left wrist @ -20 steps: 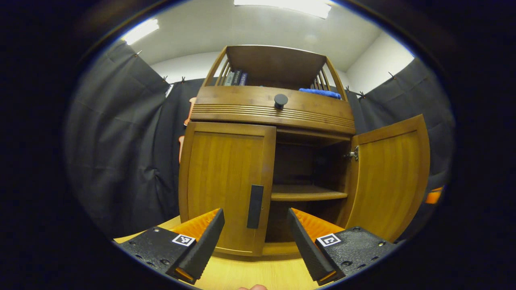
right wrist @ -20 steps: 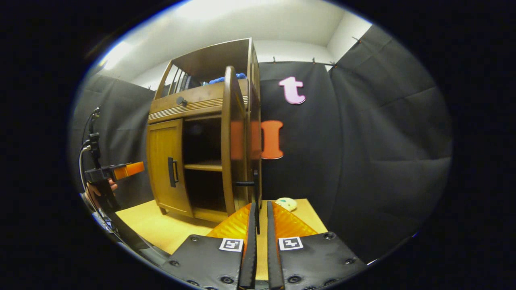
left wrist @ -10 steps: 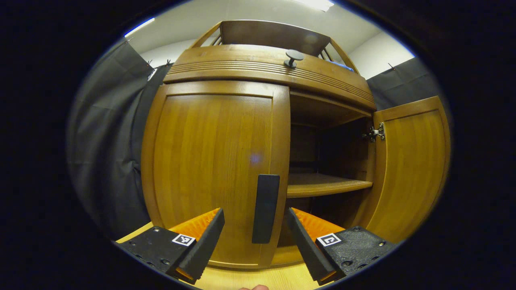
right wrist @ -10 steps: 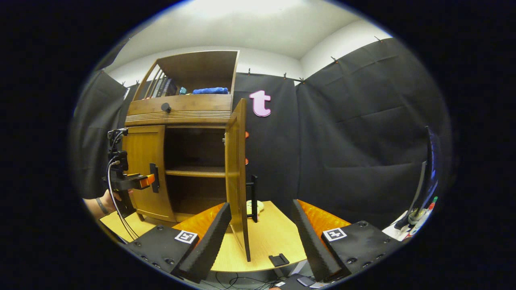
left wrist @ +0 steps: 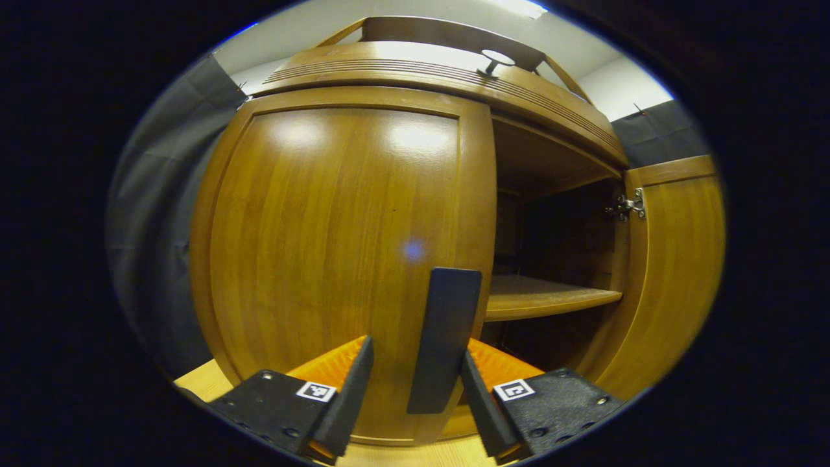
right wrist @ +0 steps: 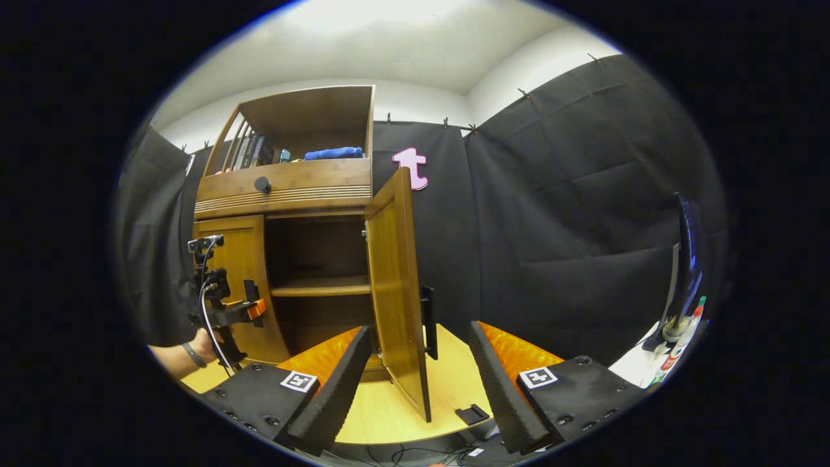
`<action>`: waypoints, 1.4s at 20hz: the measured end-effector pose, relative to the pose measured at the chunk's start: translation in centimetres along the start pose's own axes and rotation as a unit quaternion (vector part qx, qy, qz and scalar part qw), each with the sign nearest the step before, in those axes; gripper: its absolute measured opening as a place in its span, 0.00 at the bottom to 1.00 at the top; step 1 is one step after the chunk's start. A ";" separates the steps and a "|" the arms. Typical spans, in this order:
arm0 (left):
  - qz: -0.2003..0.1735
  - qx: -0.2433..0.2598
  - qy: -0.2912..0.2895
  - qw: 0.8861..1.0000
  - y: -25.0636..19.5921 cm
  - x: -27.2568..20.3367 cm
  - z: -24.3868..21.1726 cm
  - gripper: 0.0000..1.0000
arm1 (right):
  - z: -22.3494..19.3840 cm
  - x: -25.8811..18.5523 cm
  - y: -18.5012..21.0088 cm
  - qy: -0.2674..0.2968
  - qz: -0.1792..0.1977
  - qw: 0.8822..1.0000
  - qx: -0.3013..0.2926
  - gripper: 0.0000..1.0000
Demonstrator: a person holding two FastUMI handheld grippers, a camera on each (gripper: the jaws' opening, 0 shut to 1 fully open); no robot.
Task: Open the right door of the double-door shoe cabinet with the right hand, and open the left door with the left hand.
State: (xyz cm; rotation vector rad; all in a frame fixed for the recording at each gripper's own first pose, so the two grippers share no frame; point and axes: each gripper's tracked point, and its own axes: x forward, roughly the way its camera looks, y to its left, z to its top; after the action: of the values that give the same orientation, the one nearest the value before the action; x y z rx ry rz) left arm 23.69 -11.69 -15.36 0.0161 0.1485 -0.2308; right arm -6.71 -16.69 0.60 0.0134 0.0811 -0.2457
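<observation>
In the left gripper view the left gripper [left wrist: 410,389] sits at the bottom centre of the frame, its fingers [left wrist: 347,402] parted moderately; the dark handle [left wrist: 444,340] of the left door [left wrist: 337,240] stands upright between them, its lower end reaching down into the gap; whether either finger touches the handle cannot be told. The left door is shut and takes up the middle and left of the frame; to its right the cabinet [left wrist: 454,78] stands open, a shelf [left wrist: 545,301] crossing the dark inside; the right door [left wrist: 674,272] hangs swung out at the right edge, a metal hinge [left wrist: 626,207] at its upper inner corner. A knob [left wrist: 496,59] juts from the drawer front at the top.

In the right gripper view the right gripper [right wrist: 420,383] is at the bottom centre, fingers [right wrist: 334,389] spread wide and holding nothing; the right door [right wrist: 395,285] stands edge-on above the gap — its lower corner drops between the fingers, well apart from both; its handle [right wrist: 429,321] shows on the far face. The cabinet [right wrist: 285,188] fills the upper left, the left door [right wrist: 241,285] shut; the left gripper [right wrist: 249,305] is at that door's handle, held by a hand [right wrist: 204,344] at the lower left. A blue cloth [right wrist: 334,153] and books [right wrist: 253,150] lie in the top compartment; the desk [right wrist: 395,415] shows yellow below.
</observation>
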 end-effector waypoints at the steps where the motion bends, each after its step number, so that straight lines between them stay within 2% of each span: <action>1: 0.007 0.008 0.003 1.000 0.0 0.2 -0.2 0.44 | -0.1 0.3 0.2 0.002 0.005 1.000 0.004 0.94; 2: 0.013 0.014 0.002 1.000 0.0 0.0 -0.1 0.30 | -0.1 0.5 0.6 0.004 0.011 1.000 0.006 0.94; 6: 0.019 0.017 0.021 0.999 0.2 -2.4 0.2 0.27 | 0.0 2.0 2.0 0.014 0.038 0.999 0.002 0.94; 7: 0.017 0.016 0.027 0.999 0.3 -3.6 0.3 0.29 | 0.1 2.3 2.5 0.014 0.048 0.999 0.003 0.94; 8: 0.018 0.017 0.034 0.999 0.5 -5.0 0.5 0.26 | 0.3 2.6 3.0 0.012 0.057 0.998 0.003 0.98; 9: 0.022 0.018 0.044 0.999 0.6 -6.2 0.6 0.27 | 0.5 2.9 3.4 0.009 0.066 0.998 0.002 1.00; 11: 0.036 0.010 0.052 0.998 1.6 -9.4 1.0 0.26 | 0.7 3.2 4.1 0.003 0.083 0.997 -0.001 1.00; 12: 0.046 0.001 0.052 0.998 2.1 -10.9 1.1 0.27 | 0.8 3.4 4.3 0.002 0.090 0.996 -0.002 1.00; 13: 0.057 -0.002 0.051 0.997 2.7 -12.2 1.4 0.28 | 0.8 3.5 4.6 0.003 0.098 0.995 -0.001 0.94; 16: 0.101 0.014 0.043 0.994 4.7 -16.0 2.2 0.27 | 0.2 4.0 5.5 0.015 0.123 0.992 0.001 0.94; 18: 0.134 0.024 0.031 0.990 6.5 -18.2 2.7 0.22 | -0.3 4.2 6.1 0.023 0.135 0.991 0.006 0.94; 19: 0.157 0.022 0.022 0.987 7.7 -19.5 2.9 0.21 | -0.5 4.2 6.3 0.026 0.140 0.990 0.008 0.94; 20: 0.183 0.021 0.013 0.983 9.1 -20.8 3.3 0.22 | -0.6 4.3 6.7 0.027 0.143 0.989 0.011 0.98; 21: 0.205 0.021 0.003 0.978 10.6 -21.9 3.7 0.22 | -0.7 4.3 7.0 0.027 0.145 0.989 0.013 0.94; 22: 0.217 0.025 -0.008 0.976 11.7 -22.8 3.9 0.22 | -0.7 4.2 7.3 0.026 0.148 0.989 0.014 0.97; 24: 0.230 0.032 -0.022 0.972 13.9 -23.8 5.0 0.17 | -1.0 4.3 8.0 0.025 0.151 0.988 0.014 1.00; 26: 0.206 0.020 -0.024 0.978 14.7 -24.8 4.9 0.00 | -1.1 4.6 8.6 0.023 0.152 0.988 0.013 0.98; 28: 0.183 0.022 -0.025 0.983 15.8 -25.1 5.0 0.00 | -1.4 4.8 9.4 0.024 0.151 0.988 0.013 0.98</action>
State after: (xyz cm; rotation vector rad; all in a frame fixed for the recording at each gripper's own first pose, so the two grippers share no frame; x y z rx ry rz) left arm 3.87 9.27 -6.68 0.0810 0.0888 0.1335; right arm 0.15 -8.70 -1.18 0.0575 0.1216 0.0573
